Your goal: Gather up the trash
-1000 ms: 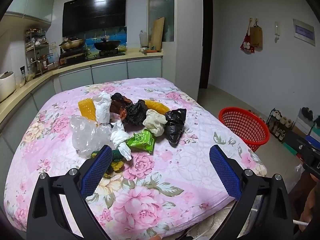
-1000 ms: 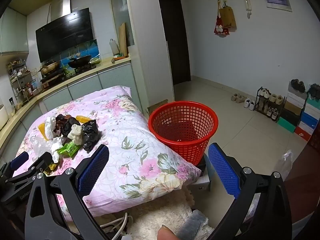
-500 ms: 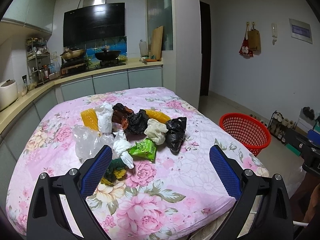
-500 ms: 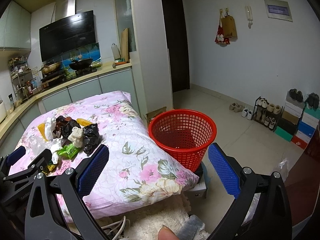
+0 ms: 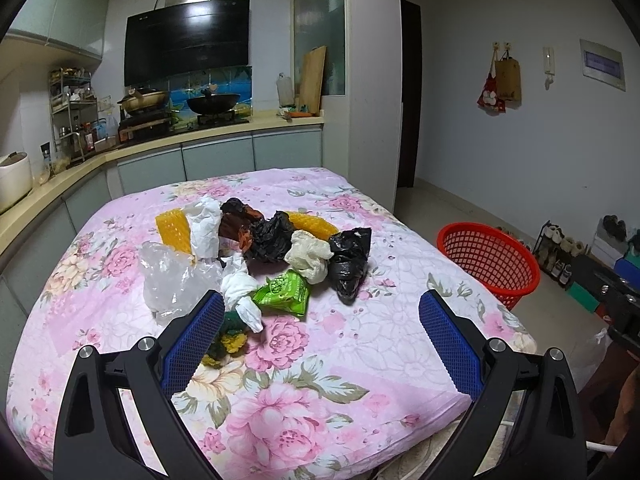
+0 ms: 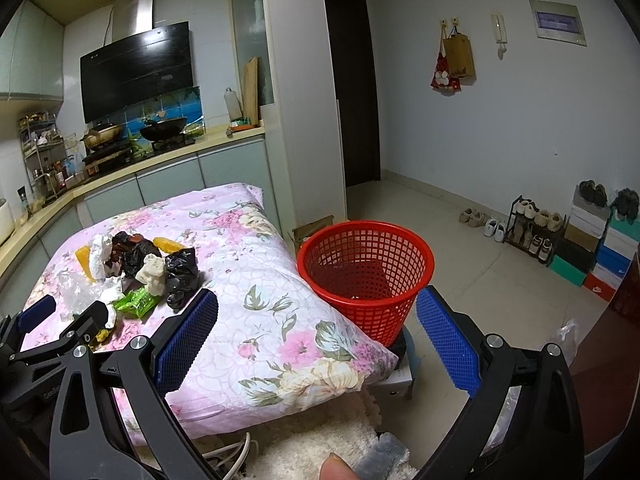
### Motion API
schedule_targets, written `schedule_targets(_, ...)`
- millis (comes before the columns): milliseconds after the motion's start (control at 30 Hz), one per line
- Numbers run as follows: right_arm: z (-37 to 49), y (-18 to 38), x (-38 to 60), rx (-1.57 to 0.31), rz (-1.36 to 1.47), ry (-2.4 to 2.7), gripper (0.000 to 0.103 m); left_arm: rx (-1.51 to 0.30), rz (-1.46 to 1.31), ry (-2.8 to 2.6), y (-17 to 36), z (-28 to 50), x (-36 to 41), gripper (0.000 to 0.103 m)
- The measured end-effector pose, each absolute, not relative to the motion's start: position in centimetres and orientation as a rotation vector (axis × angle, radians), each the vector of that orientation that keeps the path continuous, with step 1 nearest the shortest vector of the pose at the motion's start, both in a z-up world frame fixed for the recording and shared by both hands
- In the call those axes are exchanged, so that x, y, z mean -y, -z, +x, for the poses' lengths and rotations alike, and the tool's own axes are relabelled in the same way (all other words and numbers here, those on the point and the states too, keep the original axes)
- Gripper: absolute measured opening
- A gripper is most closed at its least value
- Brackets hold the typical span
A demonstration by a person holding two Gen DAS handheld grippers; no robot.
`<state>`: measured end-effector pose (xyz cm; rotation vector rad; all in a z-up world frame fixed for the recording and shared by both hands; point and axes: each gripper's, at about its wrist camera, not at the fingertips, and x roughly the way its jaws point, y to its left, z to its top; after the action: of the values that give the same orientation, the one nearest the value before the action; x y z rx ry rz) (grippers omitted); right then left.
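A heap of trash lies on the floral pink tabletop (image 5: 352, 360): a green snack wrapper (image 5: 285, 294), black bags (image 5: 351, 263), a cream wad (image 5: 310, 255), white tissue (image 5: 241, 292), clear plastic (image 5: 170, 280) and yellow pieces (image 5: 174, 231). My left gripper (image 5: 320, 336) hovers open just short of the heap, holding nothing. Off the table's right edge, a red mesh basket (image 6: 366, 270) stands on a low box. My right gripper (image 6: 316, 340) is open and empty, out past the table's near right corner, facing the basket. The heap (image 6: 136, 272) shows at the left there too.
A kitchen counter (image 5: 120, 152) with a stove and pans runs behind and to the left of the table. A white pillar (image 6: 296, 120) stands past the table's far corner. Shoe racks and boxes (image 6: 580, 236) line the right wall. A fluffy rug (image 6: 320, 440) lies below.
Both cameras have risen and tipped upward a little, so the heap and basket sit lower in view. Both grippers stay open. No trash has moved.
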<state>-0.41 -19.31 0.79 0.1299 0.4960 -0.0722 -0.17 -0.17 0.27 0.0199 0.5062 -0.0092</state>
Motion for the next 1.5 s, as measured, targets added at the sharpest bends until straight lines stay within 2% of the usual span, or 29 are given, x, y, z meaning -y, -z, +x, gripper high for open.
schedule_targets(1500, 0.1, 0.6, 20.3, -0.513, 0.165, 0.121, 0.096, -0.481, 0.030, 0.075, -0.3, -0.4, 0.8, 0.095)
